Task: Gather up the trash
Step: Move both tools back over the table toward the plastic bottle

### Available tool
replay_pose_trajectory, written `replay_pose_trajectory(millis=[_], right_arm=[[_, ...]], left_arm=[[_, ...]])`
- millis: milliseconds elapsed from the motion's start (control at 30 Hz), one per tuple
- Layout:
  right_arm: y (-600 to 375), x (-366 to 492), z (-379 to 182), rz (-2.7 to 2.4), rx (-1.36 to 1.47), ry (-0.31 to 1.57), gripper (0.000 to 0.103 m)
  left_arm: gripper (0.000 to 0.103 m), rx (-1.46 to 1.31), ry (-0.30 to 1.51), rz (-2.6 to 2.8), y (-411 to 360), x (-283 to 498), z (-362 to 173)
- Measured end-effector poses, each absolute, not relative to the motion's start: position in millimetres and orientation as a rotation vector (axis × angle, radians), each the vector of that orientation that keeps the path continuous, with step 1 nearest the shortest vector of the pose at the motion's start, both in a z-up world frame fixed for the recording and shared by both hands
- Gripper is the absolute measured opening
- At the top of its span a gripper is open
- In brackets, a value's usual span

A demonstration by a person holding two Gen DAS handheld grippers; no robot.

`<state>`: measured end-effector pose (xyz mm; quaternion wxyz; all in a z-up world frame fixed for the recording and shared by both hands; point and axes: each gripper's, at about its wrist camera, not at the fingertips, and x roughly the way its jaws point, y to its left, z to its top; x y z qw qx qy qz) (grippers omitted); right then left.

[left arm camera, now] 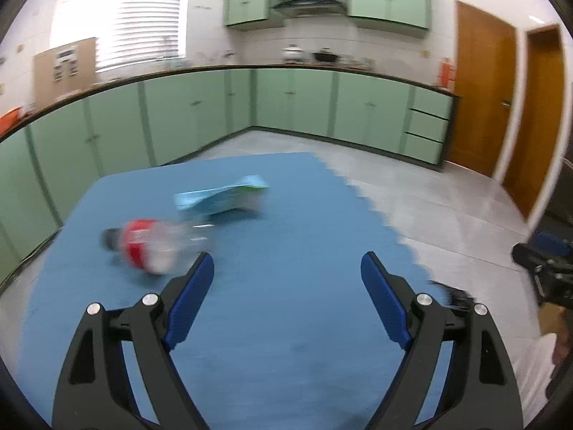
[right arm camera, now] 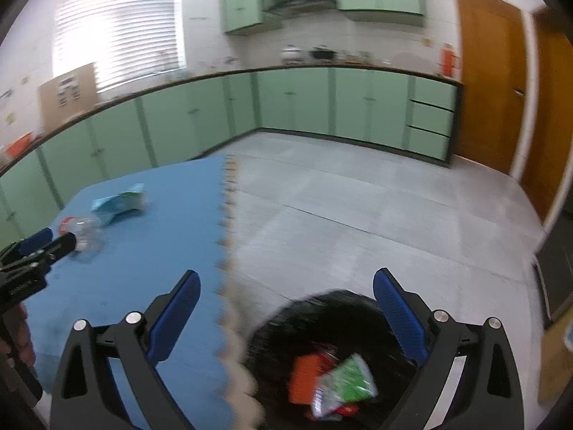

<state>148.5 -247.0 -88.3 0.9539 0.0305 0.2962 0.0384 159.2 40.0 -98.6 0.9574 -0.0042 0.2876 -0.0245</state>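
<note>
We hold the left hand-held gripper (left arm camera: 286, 268) spread wide over a blue foam mat (left arm camera: 286, 322) on the floor, nothing between its blue pads. In the left wrist view a clear plastic bottle (left arm camera: 154, 243) with a red label and dark cap lies on its side on the mat at ten o'clock from the jaws, just beyond the left pad; it is blurred. Past it, at eleven o'clock, lies a light blue and white packet (left arm camera: 224, 199) with a green stripe, close to the bottle, though we cannot tell whether they touch.

The right hand-held gripper (right arm camera: 286, 283) is also spread wide and empty. In the right wrist view it hangs over the mat's toothed edge (right arm camera: 227, 236) and the grey tiled floor (right arm camera: 358, 215). Below the jaws at five o'clock stands a bin lined with a black bag (right arm camera: 322, 308); inside we see an orange wrapper (right arm camera: 304, 376), a green and white wrapper (right arm camera: 351, 383) and something red beneath, too blurred to name. The left gripper shows at nine o'clock in this view, its tips near the bottle.

Green cabinets (left arm camera: 286, 104) run along the far walls under a dark counter, with a wooden door (left arm camera: 483, 89) at two o'clock.
</note>
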Motion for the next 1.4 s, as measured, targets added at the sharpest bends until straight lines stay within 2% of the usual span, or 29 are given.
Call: replay_pose_trajectory(millis=[333, 667, 1267, 1300, 1367, 1400], right_arm=[[-118.6, 202.0, -83.3, 0.364, 0.007, 0.538, 0.095], [-17.2, 246.0, -109.1, 0.557, -0.075, 0.601, 0.094], [38.8, 292.5, -136.4, 0.729, -0.129, 0.725, 0.094], [39.3, 293.5, -137.5, 0.742, -0.127, 0.734, 0.092], [40.5, 294.3, -139.2, 0.781, -0.122, 0.75, 0.08], [40.0, 293.6, -139.6, 0.795, -0.122, 0.757, 0.078]], left_arm=[[0.081, -0.061, 0.601, 0.166, 140.4, 162.0, -102.3], [0.081, -0.124, 0.635, 0.284, 198.6, 166.2, -114.5], [0.081, -0.188, 0.687, 0.323, 237.8, 177.1, -130.1], [0.081, -0.186, 0.691, 0.323, 237.4, 177.7, -130.5], [0.081, -0.185, 0.694, 0.322, 237.7, 179.2, -130.5], [0.081, -0.186, 0.695, 0.322, 237.8, 179.3, -130.8]])
